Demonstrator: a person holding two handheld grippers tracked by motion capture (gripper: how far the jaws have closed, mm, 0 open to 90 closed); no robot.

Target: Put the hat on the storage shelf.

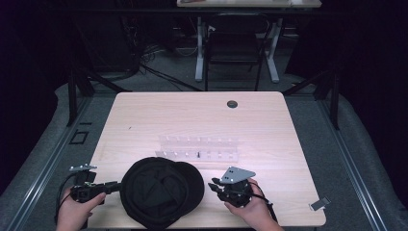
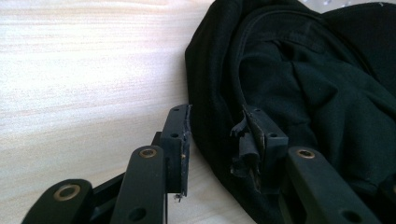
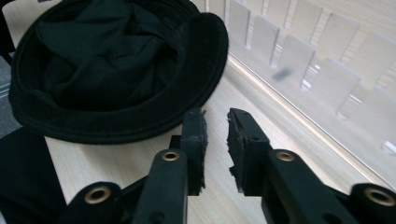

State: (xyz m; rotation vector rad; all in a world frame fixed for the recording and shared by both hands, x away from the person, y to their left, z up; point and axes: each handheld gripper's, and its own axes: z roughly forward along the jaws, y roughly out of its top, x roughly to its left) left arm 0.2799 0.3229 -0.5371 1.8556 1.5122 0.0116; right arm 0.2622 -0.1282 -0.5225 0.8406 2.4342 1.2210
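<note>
Lying upside down near front edge of wooden table (image 1: 144, 115): black hat (image 1: 161, 191), brim up. Left gripper (image 2: 219, 140) at hat's left side, jaws apart, straddling brim; one jaw inside, one outside on table, seemingly not yet pinching. Right gripper (image 3: 215, 140) just beside hat's right, jaws apart, nothing between. Clear plastic rack (image 1: 198, 149) behind hat, mid-table. Chair (image 1: 234, 45) beyond table.

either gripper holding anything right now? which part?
Nothing clamped. Left gripper is open, its jaws straddling the rim of the black hat. Right gripper is open over bare table.
</note>
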